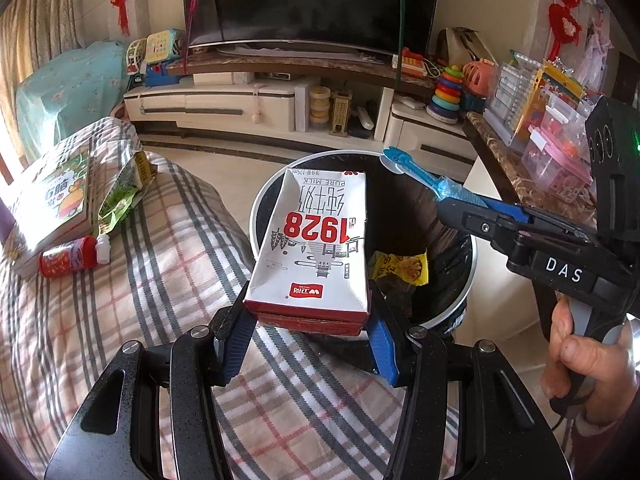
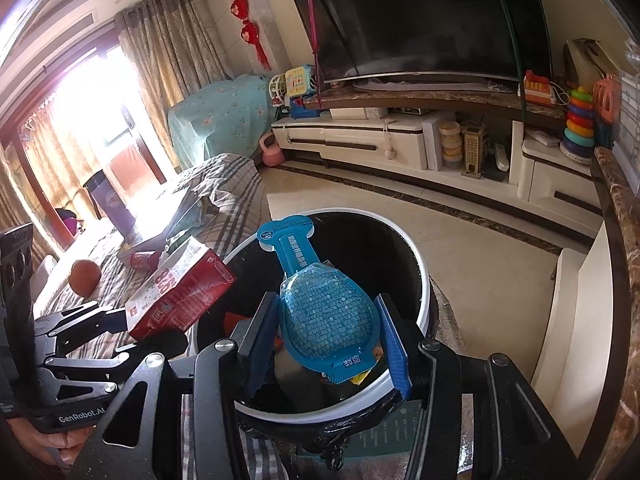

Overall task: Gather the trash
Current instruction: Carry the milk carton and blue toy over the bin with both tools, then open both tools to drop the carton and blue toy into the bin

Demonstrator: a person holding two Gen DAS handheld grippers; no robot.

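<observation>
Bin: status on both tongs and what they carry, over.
Left tongs shut on milk carton, over bin rim. Right tongs shut on blue pack, above bin mouth. Yellow wrapper already inside. Nothing in the way.

Two claw-mounted fisheyes, angled down, close over one shared bin (image 1: 256,216) (television beyond)

Carton (image 1: 310,240) over bin (image 1: 256,216) (sofa (image 1: 132,300) left).

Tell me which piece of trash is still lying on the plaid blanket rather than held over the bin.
The green snack wrapper, crumpled beside the book. The milk carton and blue packet are each gripped by a tool above the bin.
</observation>
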